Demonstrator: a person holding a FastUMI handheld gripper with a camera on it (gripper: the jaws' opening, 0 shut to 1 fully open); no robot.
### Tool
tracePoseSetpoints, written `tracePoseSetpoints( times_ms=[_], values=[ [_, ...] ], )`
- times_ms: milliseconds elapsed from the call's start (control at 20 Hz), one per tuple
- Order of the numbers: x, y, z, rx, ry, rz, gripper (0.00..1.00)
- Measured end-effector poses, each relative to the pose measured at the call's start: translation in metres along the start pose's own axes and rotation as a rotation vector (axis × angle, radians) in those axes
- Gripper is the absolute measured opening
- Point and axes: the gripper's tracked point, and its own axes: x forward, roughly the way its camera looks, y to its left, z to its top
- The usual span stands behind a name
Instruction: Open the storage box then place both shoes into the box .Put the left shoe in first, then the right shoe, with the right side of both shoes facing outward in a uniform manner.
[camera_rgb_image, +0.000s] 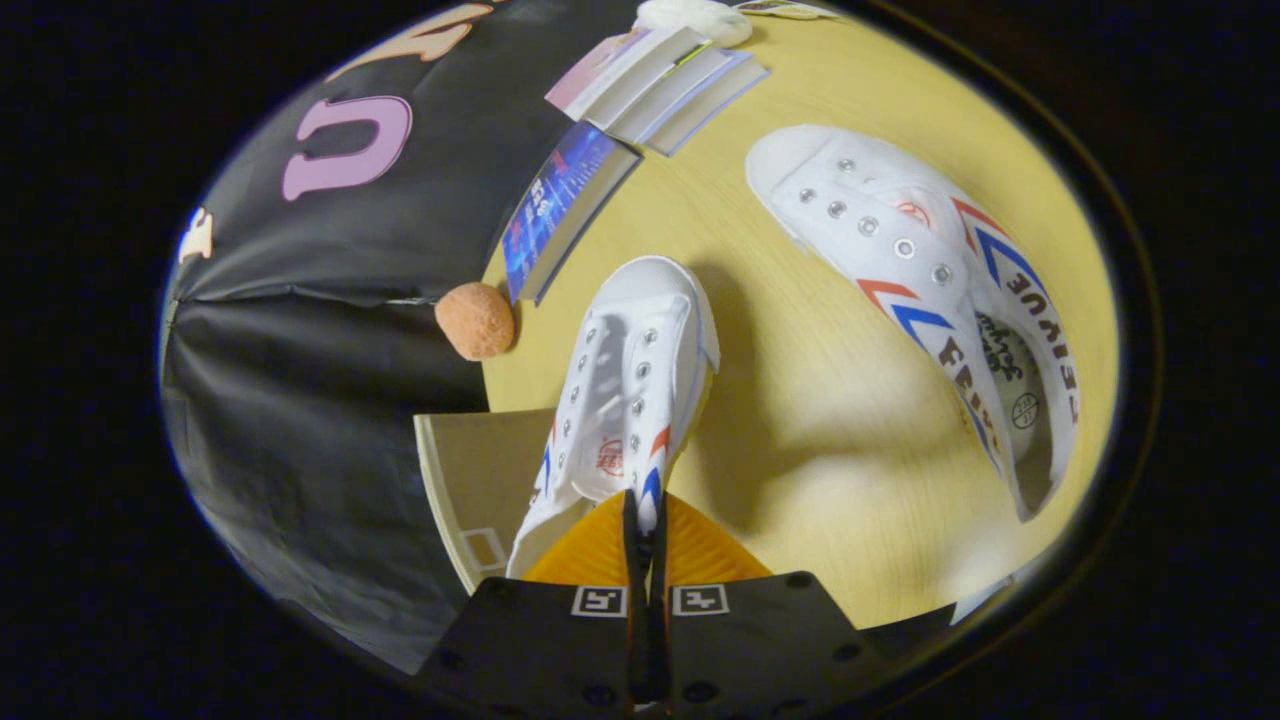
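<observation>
Gripper (645, 525) fingers pinched together on the heel collar of a white canvas shoe (625, 400), toe pointing away, apparently lifted over the bench (800, 420) beside a tan box (475, 490). Second shoe (930, 290) lies well apart on the bench. Likely light; canvas soft and collapsible, sole stiffer. Collar edge gives a thin hold; the shoe may swing.

Matt white canvas on held shoe (625, 390) and second shoe (920, 280), shiny metal eyelets. Smooth pale wood-grain worktop (800, 420). Rough, spongy orange ball (476, 320). Glossy paper book covers (560, 205). Fingers (645, 520) pinched on canvas.
</observation>
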Motion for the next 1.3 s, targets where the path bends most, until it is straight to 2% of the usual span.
tracePoseSetpoints(
  times_ms=[400,600,750,1050,1300],
  values=[
    [-0.042,0.12,0.0,-0.216,-0.074,0.155,0.02],
    [-0.042,0.179,-0.037,-0.33,-0.044,0.241,0.02],
    [-0.027,0.21,-0.073,-0.386,0.006,0.276,0.02],
    [0.022,0.218,-0.128,-0.413,0.102,0.249,0.02],
    [0.054,0.199,-0.147,-0.493,0.086,0.126,0.02]
  ],
)
